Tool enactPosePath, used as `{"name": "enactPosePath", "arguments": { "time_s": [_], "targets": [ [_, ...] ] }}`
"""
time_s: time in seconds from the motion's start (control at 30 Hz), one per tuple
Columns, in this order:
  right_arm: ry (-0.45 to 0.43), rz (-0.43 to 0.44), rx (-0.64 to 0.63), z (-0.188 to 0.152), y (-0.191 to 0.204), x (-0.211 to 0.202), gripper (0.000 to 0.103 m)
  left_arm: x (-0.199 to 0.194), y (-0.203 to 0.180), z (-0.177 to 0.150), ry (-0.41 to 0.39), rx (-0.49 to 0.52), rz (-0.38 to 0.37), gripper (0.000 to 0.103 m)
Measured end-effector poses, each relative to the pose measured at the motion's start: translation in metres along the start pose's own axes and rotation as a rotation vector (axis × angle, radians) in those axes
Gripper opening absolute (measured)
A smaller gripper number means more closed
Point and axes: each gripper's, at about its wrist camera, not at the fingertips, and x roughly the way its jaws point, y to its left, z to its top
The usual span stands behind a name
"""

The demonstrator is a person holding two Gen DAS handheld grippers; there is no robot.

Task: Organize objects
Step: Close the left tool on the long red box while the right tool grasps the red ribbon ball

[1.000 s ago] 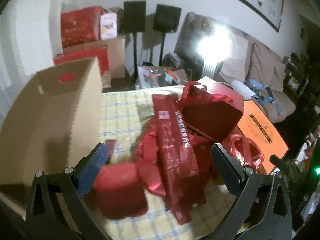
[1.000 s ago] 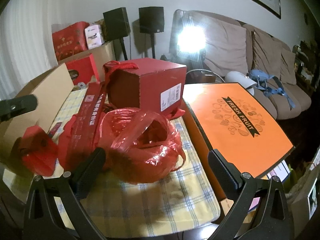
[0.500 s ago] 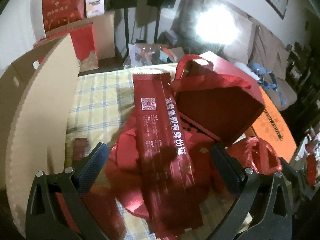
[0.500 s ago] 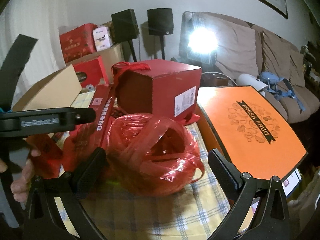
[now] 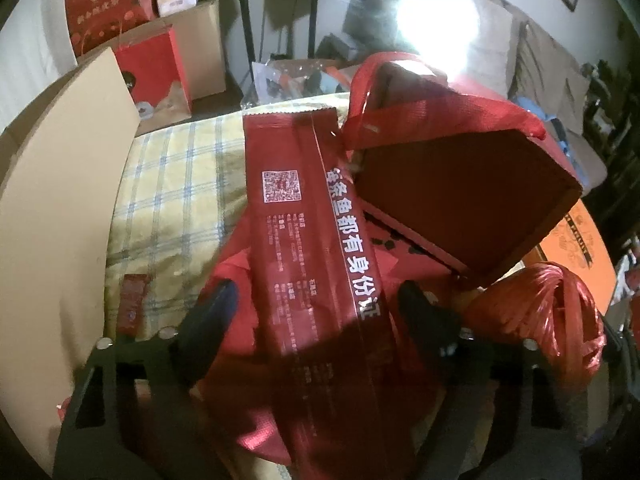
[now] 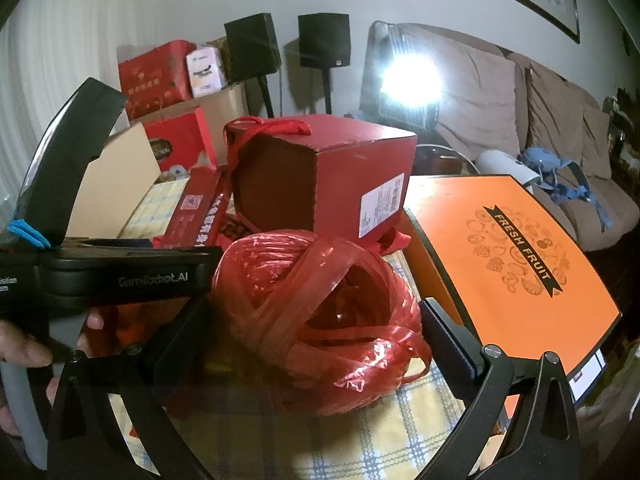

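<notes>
Left jaws astride the long red packet

We had the left gripper (image 5: 316, 304) spread wide with nothing yet pinched; the long red packet (image 5: 308, 248) lay on the checked worktop (image 5: 176, 184), running lengthwise away between the jaws. Our right gripper (image 6: 316, 328) also gaped empty around the red twine ball (image 6: 320, 320). The cardboard box (image 5: 52, 220) stood just left; we could not see inside it.

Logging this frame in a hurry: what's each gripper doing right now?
Left gripper: open, fingers either side of the long red packet, not clamped.
Right gripper: open, holding nothing, around the red twine bundle.
</notes>
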Motion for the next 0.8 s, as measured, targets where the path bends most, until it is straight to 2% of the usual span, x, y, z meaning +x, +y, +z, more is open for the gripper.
{"name": "enactPosePath", "arguments": {
  "time_s": [0.07, 0.4, 0.8],
  "targets": [
    [-0.004, -0.006, -0.012, 0.0, 0.001, 0.0, 0.099, 0.002, -0.001, 0.0, 0.011, 0.008, 0.003, 0.062],
    [-0.007, -0.024, -0.036, -0.001, 0.002, -0.012, 0.096, -0.007, 0.001, 0.005, 0.0, -0.016, -0.032, 0.042],
    [-0.051, -0.023, -0.032, 0.021, -0.004, -0.048, 0.096, -0.067, 0.014, 0.011, -0.1, -0.022, -0.076, 0.042]
  ]
}}
